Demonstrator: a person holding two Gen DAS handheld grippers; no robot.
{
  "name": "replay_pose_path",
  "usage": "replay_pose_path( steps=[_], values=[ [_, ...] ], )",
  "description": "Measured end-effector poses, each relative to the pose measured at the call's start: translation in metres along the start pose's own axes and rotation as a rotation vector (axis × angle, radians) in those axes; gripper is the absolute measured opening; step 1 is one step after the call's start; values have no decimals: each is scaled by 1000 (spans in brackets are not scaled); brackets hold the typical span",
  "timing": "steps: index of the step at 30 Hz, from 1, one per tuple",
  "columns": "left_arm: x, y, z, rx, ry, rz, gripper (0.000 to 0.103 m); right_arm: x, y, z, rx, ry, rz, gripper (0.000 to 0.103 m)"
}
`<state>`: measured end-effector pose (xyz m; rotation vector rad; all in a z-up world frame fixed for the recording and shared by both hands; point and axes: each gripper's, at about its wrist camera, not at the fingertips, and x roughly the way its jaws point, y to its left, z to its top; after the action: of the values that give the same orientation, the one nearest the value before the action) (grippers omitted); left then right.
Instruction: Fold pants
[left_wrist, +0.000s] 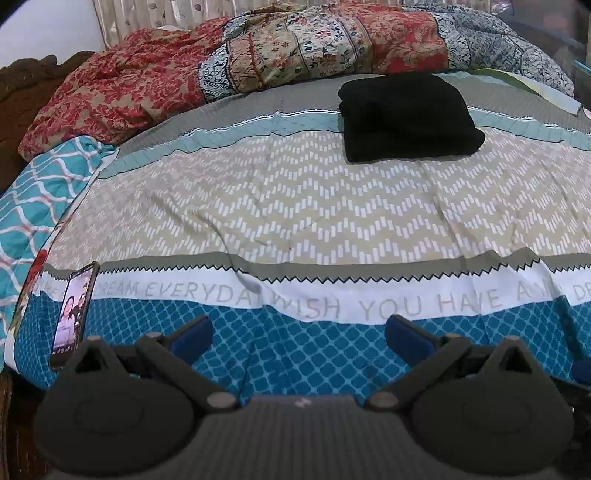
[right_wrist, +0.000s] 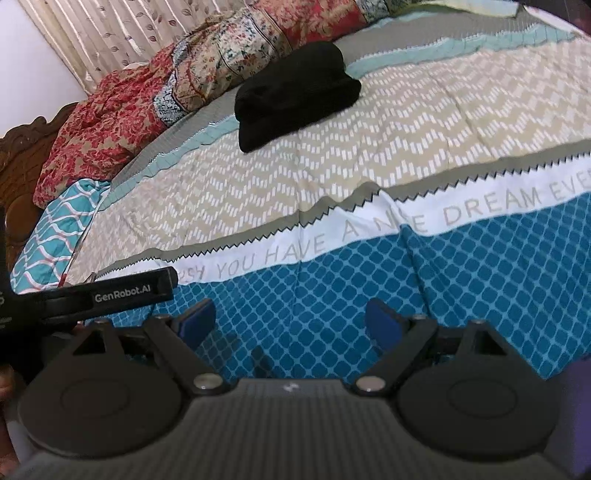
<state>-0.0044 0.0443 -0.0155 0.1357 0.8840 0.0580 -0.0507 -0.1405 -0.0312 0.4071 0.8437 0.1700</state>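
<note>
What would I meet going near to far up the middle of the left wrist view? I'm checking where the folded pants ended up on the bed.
Open left gripper → blue lattice band of the bedspread → white lettered stripe → beige zigzag band → folded black pants → bunched floral quilt → curtain.

On the white band of the bedsheet (left_wrist: 332, 291) we read grey capitals: "DREAM EVERYDAY WISH YOU HAVE A", with the next word creased and unclear. From the right wrist view we read on the same band (right_wrist: 461, 218) "YOU HAVE A N..E DREAM EVE", cut off at the picture's edge. We also read "GenRobot.AI" in white on the black bar (right_wrist: 122, 290) at the left of that view.
</note>
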Motion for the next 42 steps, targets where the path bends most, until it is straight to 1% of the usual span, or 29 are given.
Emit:
replay_pose_path(
  steps=[5, 9, 25, 42],
  values=[
    [2, 4, -1, -21, 14, 4, 103, 2, 1, -1, 0, 2, -1, 90],
    [2, 4, -2, -18, 19, 13, 103, 2, 4, -2, 4, 0, -4, 90],
    [9, 6, -8, -49, 75, -14, 103, 4, 7, -6, 18, 15, -7, 90],
    [17, 3, -13, -37, 120, -20, 103, 7, 7, -9, 35, 29, -7, 90]
  ],
)
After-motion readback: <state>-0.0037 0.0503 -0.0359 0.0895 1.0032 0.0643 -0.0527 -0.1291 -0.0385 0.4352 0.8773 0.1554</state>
